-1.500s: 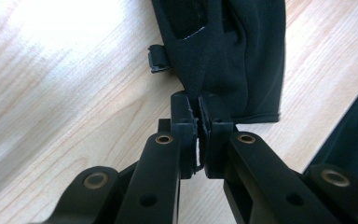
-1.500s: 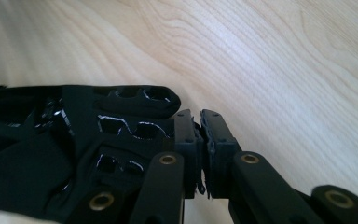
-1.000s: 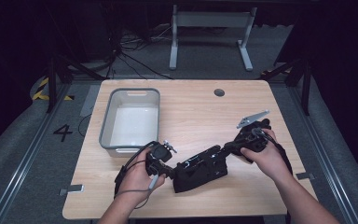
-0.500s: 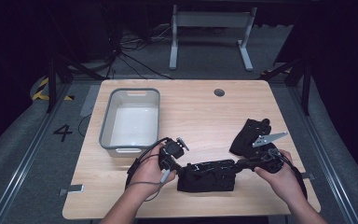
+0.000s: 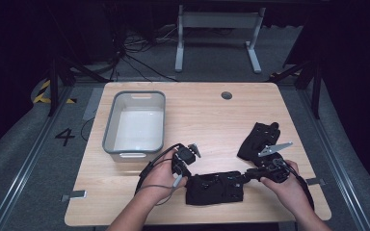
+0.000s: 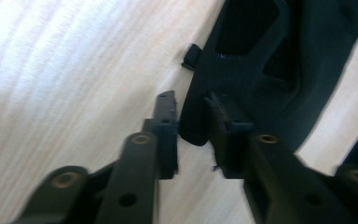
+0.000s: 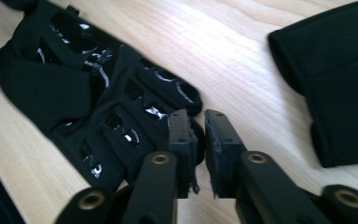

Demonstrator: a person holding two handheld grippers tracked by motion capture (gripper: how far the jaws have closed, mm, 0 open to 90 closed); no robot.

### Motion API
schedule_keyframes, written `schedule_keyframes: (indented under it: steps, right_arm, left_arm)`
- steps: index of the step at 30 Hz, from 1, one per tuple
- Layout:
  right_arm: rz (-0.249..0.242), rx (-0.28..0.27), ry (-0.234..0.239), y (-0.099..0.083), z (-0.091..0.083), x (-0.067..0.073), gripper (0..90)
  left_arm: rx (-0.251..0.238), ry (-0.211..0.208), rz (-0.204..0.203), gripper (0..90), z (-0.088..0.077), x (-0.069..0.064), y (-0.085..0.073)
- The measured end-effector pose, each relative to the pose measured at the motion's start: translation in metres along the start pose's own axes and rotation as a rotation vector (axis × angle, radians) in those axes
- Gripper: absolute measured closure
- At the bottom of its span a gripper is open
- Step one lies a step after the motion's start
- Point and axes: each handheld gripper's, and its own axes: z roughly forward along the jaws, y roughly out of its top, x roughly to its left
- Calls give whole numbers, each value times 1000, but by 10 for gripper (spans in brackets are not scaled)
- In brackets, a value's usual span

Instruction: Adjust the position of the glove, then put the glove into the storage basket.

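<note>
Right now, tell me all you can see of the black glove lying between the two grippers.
The black glove lies flat near the table's front edge, fabric with glossy grip patches on its fingers, as the right gripper view shows. The left gripper has its cuff edge between its jaws; the right gripper has a fingertip between its own. Both sets of jaws have just been opening, a small gap showing. A second glove lies apart.

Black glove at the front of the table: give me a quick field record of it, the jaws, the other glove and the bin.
front glove: black glove lying flat on the table, between both grippers
left gripper: jaws just opening, glove edge between them, a gap showing, not pressed
right gripper: jaws just opening at the glove's fingertip end, not clamped
second glove: lies apart, beyond the right gripper
bin: grey, empty, far left of the table
</note>
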Motion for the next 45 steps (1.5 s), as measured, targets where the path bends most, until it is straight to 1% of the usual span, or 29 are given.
schedule_keyframes:
  steps: [1,2,3,4,5,6,7,8,9,10,12,13,15,19,23,26,31,33,34,35,38,40,45]
  right_arm:
    - [0,0,0,0,0,0,786]
    - [6,-25,-21,-1,-7,-3,783]
    - [7,-34,-32,-2,-10,-4,782]
    - [7,-34,-32,-2,-10,-4,782]
    - [2,-40,-41,-2,-12,-4,787]
    - [-10,-48,-51,-1,-14,-4,817]
    - [-10,-48,-51,-1,-14,-4,817]
    - [-20,-49,-48,-1,-14,-4,836]
    - [-33,-43,-39,-1,-13,-3,872]
    - [-48,-36,-35,-1,-10,-1,891]
    - [-79,-13,-30,0,-2,2,896]
    - [-88,1,-31,0,2,2,896]
    - [-101,24,-41,0,8,3,897]
    - [-92,56,-44,-1,15,3,898]
    - [-79,59,-38,-2,15,2,897]
    - [-81,26,-21,-2,6,4,896]
    - [-82,-36,-44,2,-16,3,890]
    - [-77,-56,-56,2,-24,1,884]
    - [-74,-66,-59,2,-27,-1,881]
    - [-70,-75,-59,2,-30,-2,879]
    - [-60,-88,-64,1,-37,-7,869]
    - [-56,-99,-68,0,-40,-9,863]
    - [-58,-115,-72,0,-46,-13,846]
  left_arm:
    - [-11,4,-4,722,-1,0,-1]
    - [-26,10,-5,712,-3,0,-2]
    - [-42,17,-7,725,-5,0,-2]
    - [-57,23,-6,725,-7,-1,-3]
    - [-70,30,-3,736,-9,-2,-4]
    - [-83,34,-1,753,-11,-3,-4]
    - [-93,31,1,753,-13,-4,-5]
    - [-100,28,5,755,-14,-5,-5]
    - [-114,23,2,763,-15,-7,-5]
    - [-115,15,7,774,-16,-7,-6]
    - [-117,12,21,784,-17,-9,-6]
    - [-115,10,22,787,-18,-9,-5]
    - [-128,10,18,784,-18,-10,-6]
    - [-138,3,15,777,-21,-9,-8]
    - [-148,-2,8,770,-23,-7,-10]
    - [-162,-16,8,742,-25,-6,-10]
    - [-201,-29,7,713,-31,-6,-9]
    - [-215,-23,9,706,-34,-7,-8]
    - [-225,-21,5,705,-35,-8,-8]
    - [-232,-22,9,706,-36,-8,-8]
    - [-257,-23,5,688,-39,-10,-7]
    - [-263,-17,-1,670,-39,-12,-7]
    - [-274,-8,-15,671,-40,-14,-6]
